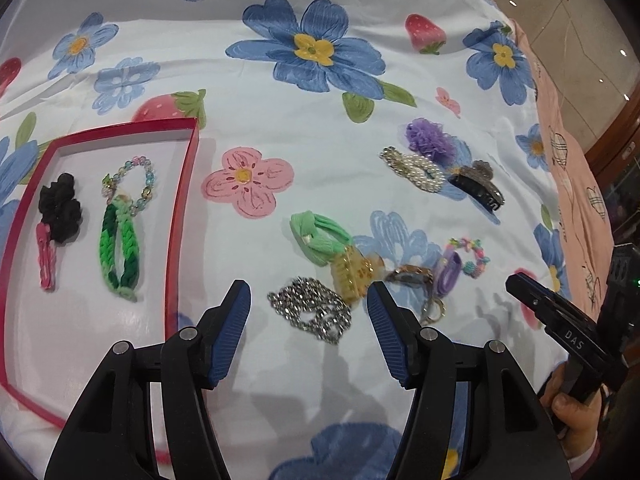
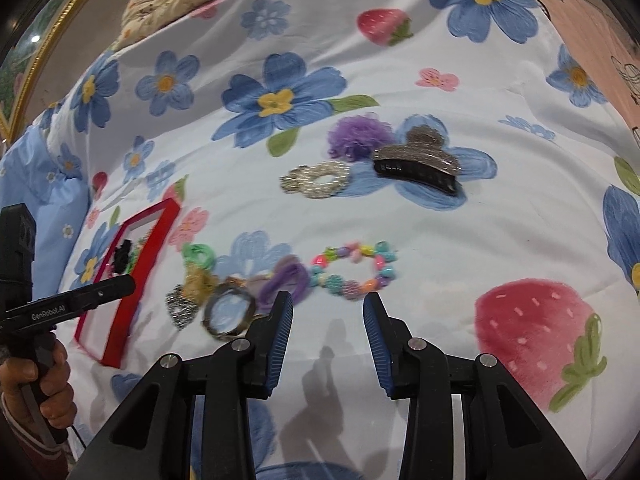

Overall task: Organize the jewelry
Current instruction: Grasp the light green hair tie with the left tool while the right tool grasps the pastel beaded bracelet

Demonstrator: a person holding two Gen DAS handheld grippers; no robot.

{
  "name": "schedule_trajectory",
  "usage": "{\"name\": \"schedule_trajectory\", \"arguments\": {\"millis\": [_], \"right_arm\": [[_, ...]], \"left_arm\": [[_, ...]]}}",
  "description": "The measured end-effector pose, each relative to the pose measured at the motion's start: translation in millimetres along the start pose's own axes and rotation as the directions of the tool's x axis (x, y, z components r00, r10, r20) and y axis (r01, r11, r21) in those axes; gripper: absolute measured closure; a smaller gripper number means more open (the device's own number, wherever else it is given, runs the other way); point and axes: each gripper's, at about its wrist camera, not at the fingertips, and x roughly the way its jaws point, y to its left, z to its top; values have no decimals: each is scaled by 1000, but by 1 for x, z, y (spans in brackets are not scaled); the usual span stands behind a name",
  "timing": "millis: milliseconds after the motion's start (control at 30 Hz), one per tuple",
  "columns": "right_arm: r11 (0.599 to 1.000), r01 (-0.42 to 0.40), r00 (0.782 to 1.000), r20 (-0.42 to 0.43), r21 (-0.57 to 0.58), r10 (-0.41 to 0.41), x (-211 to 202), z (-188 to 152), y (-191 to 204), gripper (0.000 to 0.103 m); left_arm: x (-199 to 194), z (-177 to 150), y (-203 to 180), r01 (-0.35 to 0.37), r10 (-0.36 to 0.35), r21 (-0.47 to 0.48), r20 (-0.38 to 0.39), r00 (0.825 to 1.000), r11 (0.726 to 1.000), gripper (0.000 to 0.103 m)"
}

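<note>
Red tray [image 1: 182, 216] holds a black scrunchie [image 1: 60, 208], pink clip [image 1: 46, 258], green braided band [image 1: 120, 248] and bead bracelet [image 1: 140, 180].
Left gripper [image 1: 308, 300] gapes wide — silver chain [image 1: 312, 312] between its fingertips; right gripper [image 2: 328, 304] wide too, colourful bead bracelet [image 2: 356, 268] just ahead.

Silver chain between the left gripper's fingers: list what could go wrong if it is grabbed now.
1. The silver chain lies bunched and limp; the open left gripper may pinch only a few links, so it could dangle or slip.
2. The yellow claw clip looks to be touching it, with the green scrunchie just behind; either could be dragged along.
3. The bedsheet is soft and may bunch into the fingers.
</note>
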Motion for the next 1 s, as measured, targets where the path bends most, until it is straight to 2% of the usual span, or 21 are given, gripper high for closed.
{"name": "schedule_trajectory", "arguments": {"millis": [167, 267, 433, 500, 633, 733, 767, 833, 867, 900, 967, 1000], "right_arm": [[1000, 20, 1000, -18, 20, -19, 13, 5, -12, 64], [999, 30, 999, -25, 22, -30, 19, 7, -16, 64], [998, 40, 998, -41, 39, -39, 34, 11, -23, 64], [998, 41, 998, -54, 42, -39, 40, 12, -24, 64], [998, 49, 996, -77, 30, -46, 54, 10, -24, 64], [998, 50, 996, -69, 29, -48, 58, 10, -24, 66], [998, 54, 996, -67, 29, -52, 59, 11, -23, 66], [998, 52, 997, -65, 22, -51, 60, 12, -21, 78], [999, 43, 997, -64, 21, -42, 61, 12, -20, 82], [999, 31, 997, -65, 19, -30, 61, 13, -18, 93], [999, 51, 997, -56, -1, -51, 60, 13, -12, 93], [998, 55, 997, -48, -14, -56, 59, 13, -9, 94]], "left_arm": [[12, 6, -3, 23, -23, 2, -14, 1000, 1000, 43], [22, 10, -10, -4, 5, 30, -17, 1000, 1000, 43], [46, 21, -3, -20, 21, 5, -47, 999, 1000, 43], [53, 24, -2, -6, 5, -3, -63, 998, 1000, 43], [62, 26, -4, -16, 17, 9, -65, 998, 1000, 43], [70, 29, -3, 0, 0, -2, -69, 998, 1000, 41], [73, 30, -5, -12, 12, 10, -72, 997, 1000, 44], [76, 29, -8, 5, -3, 29, -70, 998, 1000, 55], [77, 28, -10, 21, -19, 35, -75, 997, 999, 67], [77, 28, -11, 25, -22, 42, -77, 997, 999, 77], [77, 26, -13, 29, -24, 59, -86, 996, 998, 91], [75, 26, -12, 40, -36, 53, -84, 996, 998, 91]]}}
